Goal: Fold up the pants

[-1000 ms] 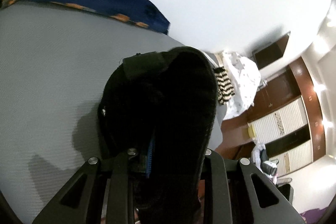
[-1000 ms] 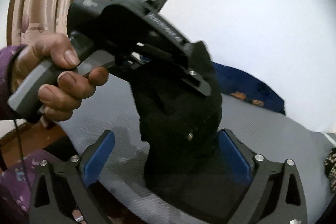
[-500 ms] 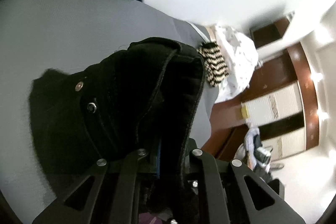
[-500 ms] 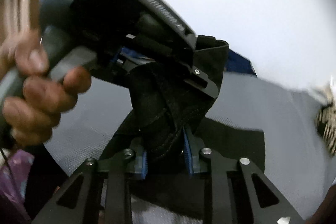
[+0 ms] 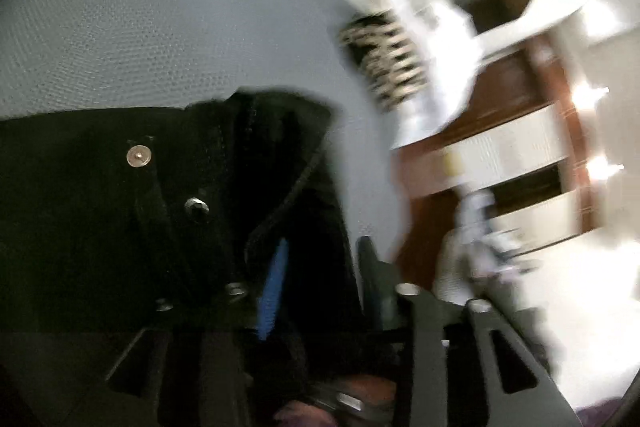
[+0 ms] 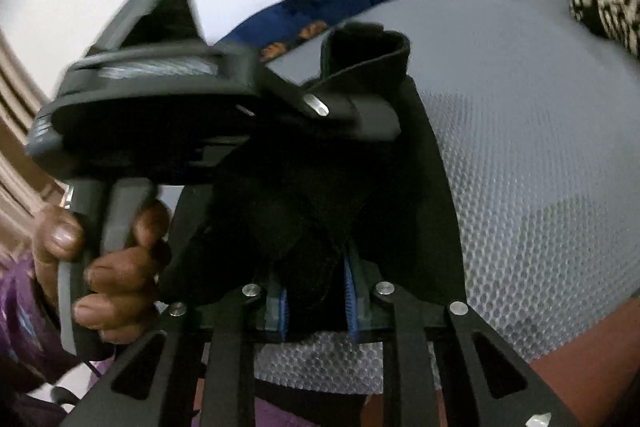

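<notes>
The black pants [image 5: 120, 211] lie bunched on a grey textured bed [image 5: 140, 19], waistband with a metal button toward me. My left gripper [image 5: 308, 287] is shut on a fold of the waistband; the view is blurred. In the right wrist view my right gripper [image 6: 316, 299] is shut on another bunch of the black pants [image 6: 320, 195]. The left gripper's body [image 6: 168, 115], held by a hand [image 6: 112, 267], sits just left of it, its fingers buried in the same cloth.
A blue patterned cloth [image 6: 304, 15] lies at the bed's far edge. A black-and-white striped item [image 5: 384, 63] and a white cloth sit at the bed's far corner. A wooden wardrobe [image 5: 520, 147] stands beyond. The bed's near edge [image 6: 520, 339] meets brown floor.
My right gripper closed on the pants a second ago and still grips them. Both grippers have swung with the cloth; the waistband now spreads lower over the bed in the left view.
</notes>
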The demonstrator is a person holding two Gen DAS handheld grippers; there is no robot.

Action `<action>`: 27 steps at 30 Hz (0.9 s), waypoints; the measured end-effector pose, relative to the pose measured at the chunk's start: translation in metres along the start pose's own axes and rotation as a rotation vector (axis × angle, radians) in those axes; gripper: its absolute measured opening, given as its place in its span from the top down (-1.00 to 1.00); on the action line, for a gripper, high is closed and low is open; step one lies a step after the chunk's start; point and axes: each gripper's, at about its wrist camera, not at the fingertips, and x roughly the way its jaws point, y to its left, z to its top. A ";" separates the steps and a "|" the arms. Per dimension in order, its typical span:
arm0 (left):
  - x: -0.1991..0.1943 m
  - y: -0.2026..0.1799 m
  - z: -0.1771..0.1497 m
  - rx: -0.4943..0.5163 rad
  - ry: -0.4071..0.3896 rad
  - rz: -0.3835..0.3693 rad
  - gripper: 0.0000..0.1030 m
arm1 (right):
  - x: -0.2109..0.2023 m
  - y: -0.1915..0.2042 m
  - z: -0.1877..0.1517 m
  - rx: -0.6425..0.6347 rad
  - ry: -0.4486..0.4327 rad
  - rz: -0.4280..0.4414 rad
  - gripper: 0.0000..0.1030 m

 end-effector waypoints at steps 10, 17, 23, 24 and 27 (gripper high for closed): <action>-0.109 -0.026 -0.015 0.194 -0.367 0.367 -0.72 | -0.017 -0.040 -0.017 0.201 0.029 0.146 0.31; -0.133 0.019 -0.055 0.152 -0.397 0.557 -0.73 | -0.058 -0.044 -0.009 0.106 -0.047 -0.010 -0.04; -0.118 0.025 -0.054 0.143 -0.377 0.554 -0.73 | -0.091 -0.070 0.017 0.132 -0.153 -0.040 -0.50; -0.117 0.024 -0.055 0.157 -0.379 0.555 -0.73 | -0.092 -0.078 0.017 0.170 -0.150 -0.005 -0.53; -0.104 0.023 -0.056 0.194 -0.357 0.611 -0.73 | -0.064 -0.100 0.035 0.292 -0.099 0.073 -0.56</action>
